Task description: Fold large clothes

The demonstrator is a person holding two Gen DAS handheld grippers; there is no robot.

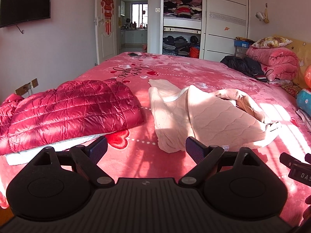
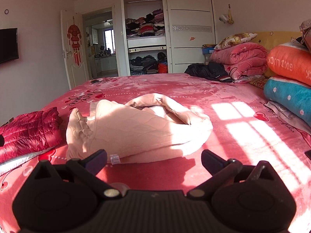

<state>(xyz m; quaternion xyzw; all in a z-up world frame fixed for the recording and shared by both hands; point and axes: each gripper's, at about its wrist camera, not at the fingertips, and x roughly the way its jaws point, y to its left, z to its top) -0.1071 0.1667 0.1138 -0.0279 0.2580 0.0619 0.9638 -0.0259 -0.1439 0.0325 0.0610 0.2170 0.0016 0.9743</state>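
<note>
A crumpled peach quilted garment [image 1: 210,116] lies in the middle of the pink bed [image 1: 175,71]; it also shows in the right wrist view [image 2: 140,130]. A folded red puffer jacket [image 1: 66,112] lies to its left, also in the right wrist view [image 2: 29,132]. My left gripper [image 1: 146,148] is open and empty, just short of the peach garment's near edge. My right gripper [image 2: 154,160] is open and empty, close to the garment's near hem and its white label [image 2: 114,158]. Part of the right gripper shows at the right edge of the left wrist view [image 1: 297,167].
A black jacket [image 1: 245,65] lies at the far right of the bed, beside a folded pink duvet [image 1: 276,62] and pillows [image 2: 289,77]. A phone [image 1: 133,54] lies at the bed's far edge. An open wardrobe [image 1: 181,19] and a doorway stand behind.
</note>
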